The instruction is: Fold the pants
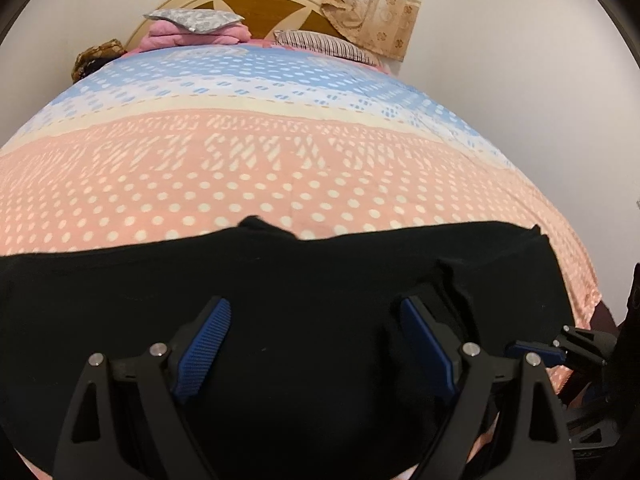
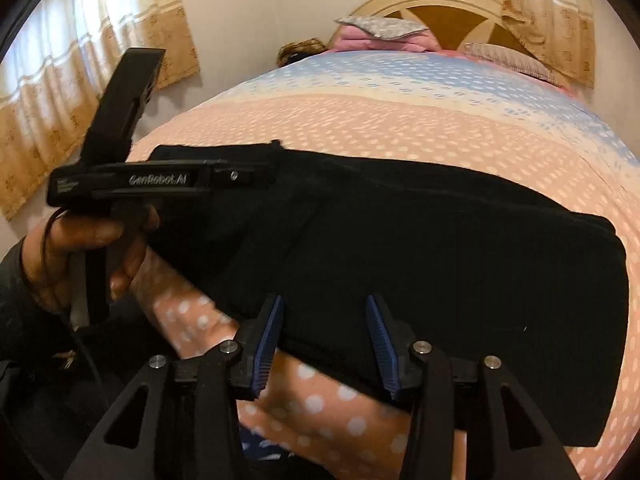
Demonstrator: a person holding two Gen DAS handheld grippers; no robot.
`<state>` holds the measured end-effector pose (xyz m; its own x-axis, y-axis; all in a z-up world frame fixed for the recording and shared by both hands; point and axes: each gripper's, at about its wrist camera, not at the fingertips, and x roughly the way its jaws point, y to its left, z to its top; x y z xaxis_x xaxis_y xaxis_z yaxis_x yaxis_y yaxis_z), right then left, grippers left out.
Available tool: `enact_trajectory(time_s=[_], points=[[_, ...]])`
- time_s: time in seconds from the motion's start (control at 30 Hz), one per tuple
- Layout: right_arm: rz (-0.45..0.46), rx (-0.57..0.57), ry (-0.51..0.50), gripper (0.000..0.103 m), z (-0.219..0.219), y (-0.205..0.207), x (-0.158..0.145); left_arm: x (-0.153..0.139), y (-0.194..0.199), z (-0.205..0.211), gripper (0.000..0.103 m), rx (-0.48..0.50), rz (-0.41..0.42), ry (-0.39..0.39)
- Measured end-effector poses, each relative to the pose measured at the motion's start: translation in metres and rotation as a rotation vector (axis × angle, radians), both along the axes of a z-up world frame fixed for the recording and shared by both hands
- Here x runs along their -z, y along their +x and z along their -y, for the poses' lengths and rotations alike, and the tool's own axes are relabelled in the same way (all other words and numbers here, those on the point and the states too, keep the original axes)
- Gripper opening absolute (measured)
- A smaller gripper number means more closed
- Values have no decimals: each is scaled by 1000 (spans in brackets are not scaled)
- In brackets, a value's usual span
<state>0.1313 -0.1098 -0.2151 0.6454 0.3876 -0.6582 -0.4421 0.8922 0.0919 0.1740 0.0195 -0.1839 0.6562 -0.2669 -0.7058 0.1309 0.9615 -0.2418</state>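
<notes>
The black pants [image 1: 320,264] lie folded into a long band across the near part of the bed. My left gripper [image 1: 316,308] hovers over the middle of the band, its jaws spread wide and its blue pads [image 1: 204,344] clear of the cloth. In the right wrist view the pants [image 2: 440,260] stretch from left to right. My right gripper [image 2: 324,302] stands open over their near edge, which runs between the pads without being pinched. A hand [image 2: 80,248] holds the left gripper's handle at the left end of the pants. The right gripper's tip [image 1: 536,350] shows at the right of the left wrist view.
The bed sheet [image 1: 280,184] is pink with white dots, turning blue farther away. Pillows [image 1: 192,20] and a pink blanket [image 1: 168,38] are stacked by the wooden headboard [image 1: 272,8]. Curtains [image 2: 60,80] hang on the left wall and behind the headboard.
</notes>
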Motion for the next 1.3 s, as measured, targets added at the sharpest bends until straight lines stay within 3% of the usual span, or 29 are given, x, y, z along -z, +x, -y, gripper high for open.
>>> enact_trajectory(time_s=[0.13,0.43,0.53,0.7,0.8,0.9,1.0,1.13,1.27,1.3], points=[[47,-15,48,46,0,-6,-7,-2,-6,-9,90,-24,8,61],[86,-50,1,46,-25,-10,-1,-10,-19,-55,90,-110,21,189],[27,-32,-16,47,-24,5,9,-3,-18,-76,90,-158,-9,196],[72,-36,-27,48,-25,-2,8,9,-21,-94,90,-177,-43,193],[102,-45,20,50,-19,-10,3,6,-28,-104,90,-191,-37,201],[147,-52,59,57,-14,-18,-6,2,-36,-123,90,-220,-30,241],[183,-47,72,57,-11,-21,-11,4,-46,-151,90,-276,-48,271],[169,-24,85,57,-7,-15,-8,7,-66,-191,91,-358,-44,239],[159,-21,87,57,-7,-16,-5,25,-77,-222,92,-392,-65,22],[162,-25,84,57,-8,-17,-5,26,-79,-224,92,-399,-44,-1]])
